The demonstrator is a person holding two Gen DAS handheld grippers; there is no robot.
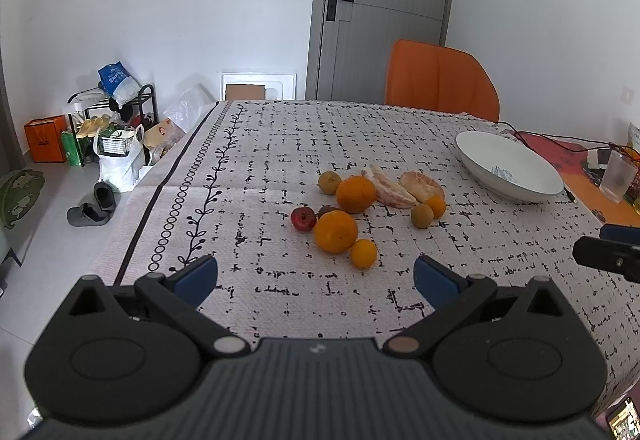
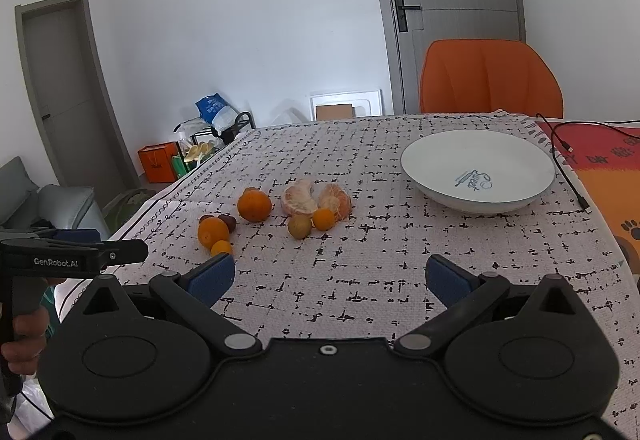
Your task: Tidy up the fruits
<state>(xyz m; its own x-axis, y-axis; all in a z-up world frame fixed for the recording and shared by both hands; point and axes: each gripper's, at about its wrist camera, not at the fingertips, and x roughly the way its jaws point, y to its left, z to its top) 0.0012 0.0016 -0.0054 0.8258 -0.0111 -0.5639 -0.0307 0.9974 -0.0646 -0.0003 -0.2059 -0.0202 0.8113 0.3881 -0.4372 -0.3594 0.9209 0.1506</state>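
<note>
Several fruits lie loose on the patterned tablecloth: a near orange [image 1: 335, 231] [image 2: 213, 231], a far orange [image 1: 355, 194] [image 2: 254, 205], two peeled citrus halves [image 1: 404, 186] [image 2: 316, 198], small kumquats [image 1: 363, 253], greenish-brown round fruits [image 1: 422, 215] [image 2: 299, 226] and a red fruit [image 1: 303, 219]. A white empty bowl [image 1: 508, 166] [image 2: 478, 168] stands to the right. My left gripper [image 1: 316, 276] is open and empty, short of the fruits. My right gripper [image 2: 330, 278] is open and empty, nearer than the fruits and bowl.
An orange chair [image 1: 440, 82] [image 2: 490, 78] stands at the table's far side. Black cables [image 2: 568, 168] and a plastic cup [image 1: 618, 176] lie right of the bowl. Bags, a rack and slippers [image 1: 92, 206] are on the floor left.
</note>
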